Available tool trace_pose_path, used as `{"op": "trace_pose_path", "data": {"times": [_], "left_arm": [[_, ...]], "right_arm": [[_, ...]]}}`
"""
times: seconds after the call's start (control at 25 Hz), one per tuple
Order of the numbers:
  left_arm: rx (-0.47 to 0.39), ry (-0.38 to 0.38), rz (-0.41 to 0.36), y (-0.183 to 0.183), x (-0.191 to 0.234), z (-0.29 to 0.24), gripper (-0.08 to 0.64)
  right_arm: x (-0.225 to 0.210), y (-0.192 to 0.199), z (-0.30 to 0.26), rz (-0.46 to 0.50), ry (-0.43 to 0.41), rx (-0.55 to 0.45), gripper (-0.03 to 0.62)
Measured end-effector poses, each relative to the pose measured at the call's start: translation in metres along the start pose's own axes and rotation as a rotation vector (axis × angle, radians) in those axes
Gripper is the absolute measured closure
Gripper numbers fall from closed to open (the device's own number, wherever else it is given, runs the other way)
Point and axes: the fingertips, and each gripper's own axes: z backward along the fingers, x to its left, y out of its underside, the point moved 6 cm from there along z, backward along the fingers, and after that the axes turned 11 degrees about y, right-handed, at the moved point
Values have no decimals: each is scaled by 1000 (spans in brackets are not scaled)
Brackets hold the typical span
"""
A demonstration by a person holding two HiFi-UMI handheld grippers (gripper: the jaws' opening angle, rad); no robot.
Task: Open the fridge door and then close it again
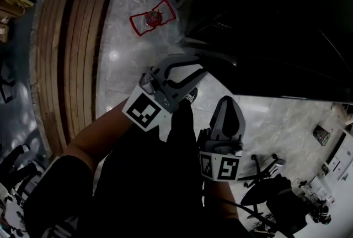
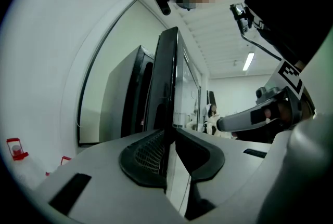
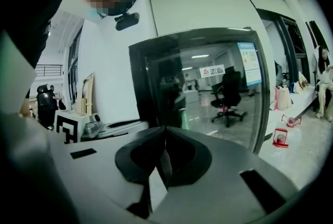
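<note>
Left gripper (image 1: 193, 64) is on the job, its jaws clamped on the free edge of the fridge door (image 2: 167, 77). That edge rises toward twelve o'clock in the left gripper view and runs off to two o'clock in the head view. Right gripper (image 3: 165, 133) hangs at five o'clock of the left, jaws together, nothing in them. The door looks swung clear of the fridge body (image 2: 122, 98), so it's opened at least partway, and the closing is yet to come.

1. The left gripper (image 2: 169, 151) points nearly level, its jaws clamped on the edge of the fridge door (image 2: 167, 72).
2. The right gripper (image 3: 164, 158) hangs near that door, jaws together and empty.
3. The bare left forearm (image 1: 94, 137) reaches toward the door.
</note>
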Motion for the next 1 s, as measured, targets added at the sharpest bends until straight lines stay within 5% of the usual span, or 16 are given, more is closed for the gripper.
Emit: {"op": "trace_pose_path", "data": {"times": [0.44, 0.72, 1.0], "left_arm": [[6, -174, 27, -2, -113, 5, 497], [-16, -188, 20, -10, -135, -2, 500], [-14, -213, 114, -10, -130, 3, 500]], "right_arm": [[-28, -19, 72, 37, -27, -51, 577], [-33, -32, 82, 96, -105, -64, 577], [-23, -52, 90, 114, -180, -81, 577]]}}
